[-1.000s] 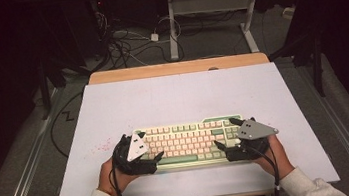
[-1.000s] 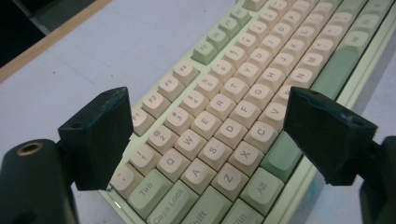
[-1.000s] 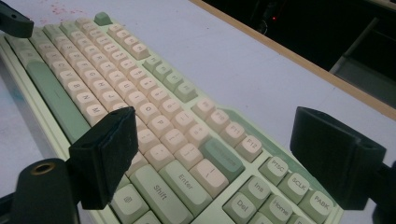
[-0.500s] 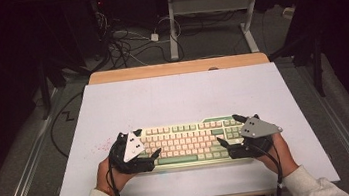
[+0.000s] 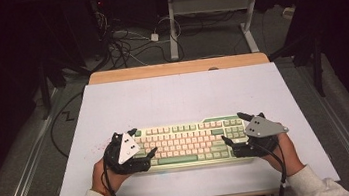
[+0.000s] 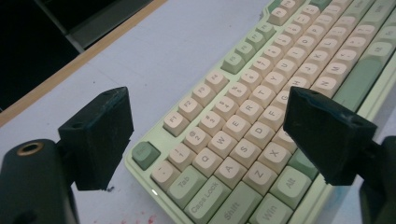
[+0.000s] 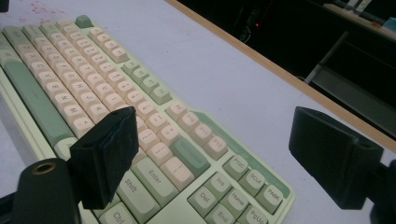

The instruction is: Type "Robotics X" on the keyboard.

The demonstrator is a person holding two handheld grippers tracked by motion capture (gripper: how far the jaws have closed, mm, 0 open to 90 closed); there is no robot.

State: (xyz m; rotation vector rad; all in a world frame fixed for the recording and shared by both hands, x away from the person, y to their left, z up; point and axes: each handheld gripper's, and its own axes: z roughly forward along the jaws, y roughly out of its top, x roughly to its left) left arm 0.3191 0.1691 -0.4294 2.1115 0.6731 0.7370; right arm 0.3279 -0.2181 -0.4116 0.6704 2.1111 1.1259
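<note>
Dark floor and tangled cables lie beyond the far edge of my work surface, a pale white table (image 5: 182,97) with a wooden strip along its far side and a few faint red specks near its left part. From the high view I see the mechanical keyboard (image 5: 190,142), cream keys with sage-green accents, lying flat on the near half of the table, its long side running left to right, roughly centred.

My left gripper (image 5: 140,145) sits at the keyboard's left end, with the hand (image 5: 105,174) behind it near the table's near edge. In the left gripper view its jaws stand wide apart: one black pad hangs over bare table just beside the Esc corner, the other over the near edge by the Alt and Win keys, so the keyboard's left end (image 6: 219,154) lies between them. I cannot tell whether either pad touches the case.

My right gripper (image 5: 234,128) mirrors this at the right end, its grey three-cornered plate on top. In the right gripper view its jaws are also spread wide: one pad sits above the Shift and Enter area, the other over bare table beyond the far right corner, with the navigation keys (image 7: 233,191) between them. Neither gripper clasps anything.
</note>
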